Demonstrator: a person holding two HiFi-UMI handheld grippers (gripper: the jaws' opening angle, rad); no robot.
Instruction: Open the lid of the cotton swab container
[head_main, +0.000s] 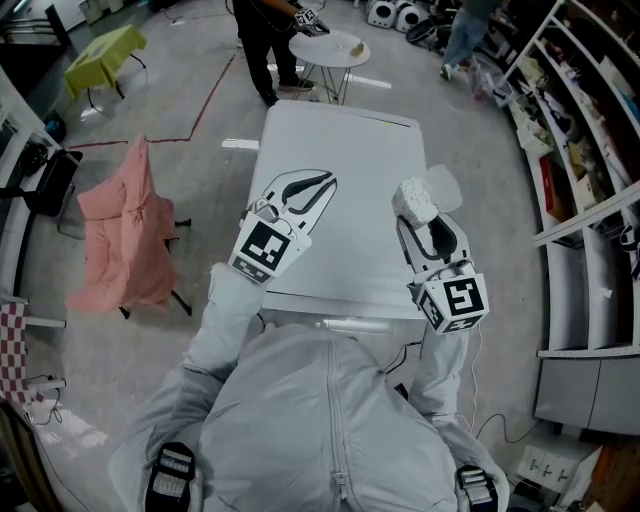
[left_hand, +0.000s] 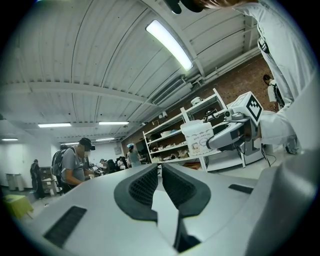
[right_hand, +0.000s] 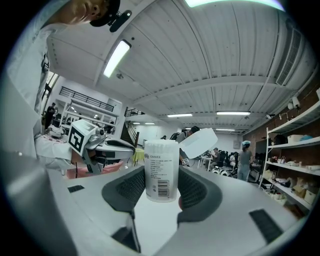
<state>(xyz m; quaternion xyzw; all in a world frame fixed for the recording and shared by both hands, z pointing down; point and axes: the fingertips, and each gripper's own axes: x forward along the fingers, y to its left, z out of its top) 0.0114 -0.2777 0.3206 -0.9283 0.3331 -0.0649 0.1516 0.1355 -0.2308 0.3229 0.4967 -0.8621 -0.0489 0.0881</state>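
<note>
Left tongs (head_main: 318, 186): mine, pressed together, nothing between them, over left part of table (head_main: 340, 140). Right tongs (head_main: 420, 215): pinching cotton swab container (right_hand: 161, 170) by its sides, upright, above table's right side. Lid (right_hand: 198, 142) already flipped up, tilted off right of rim, seemingly attached there. I judge opening done, nothing left but setting down. Container full: white swabs (right_hand: 161, 145) packed to mouth.

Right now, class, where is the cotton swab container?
The cotton swab container is over the right side of the table in the head view, held upright between the jaws of the right gripper, lid flipped open.
</note>
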